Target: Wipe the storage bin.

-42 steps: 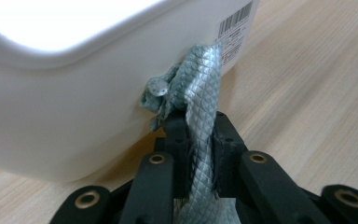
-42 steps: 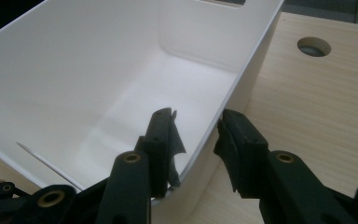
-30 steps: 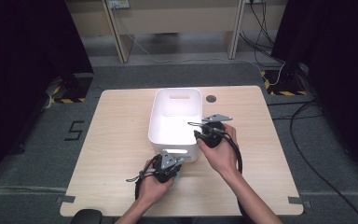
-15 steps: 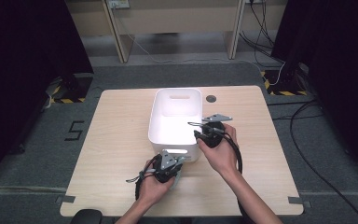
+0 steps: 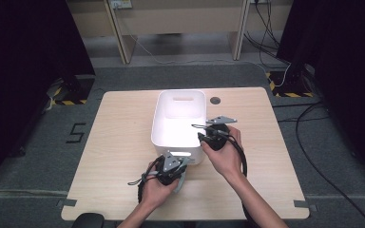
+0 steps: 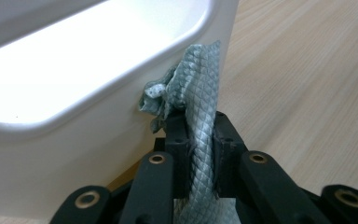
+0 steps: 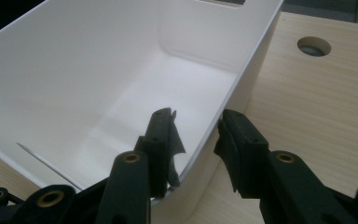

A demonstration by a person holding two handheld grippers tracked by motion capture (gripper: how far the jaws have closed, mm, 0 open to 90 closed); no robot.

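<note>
Left gripper view: cloth [image 6: 200, 116] upright lengthwise

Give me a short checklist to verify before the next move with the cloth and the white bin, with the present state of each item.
1. Left claw shut on the cloth: ok.
2. Cloth is outside the bin, against its near wall: ok.
3. Right claw straddles the bin's side wall, one jaw inside, one outside: ok.
4. Right claw clamped firmly on that wall: not ok, a gap shows.
5. Bin is empty inside: ok.
6. Bin stands flat on the table: ok.
</note>
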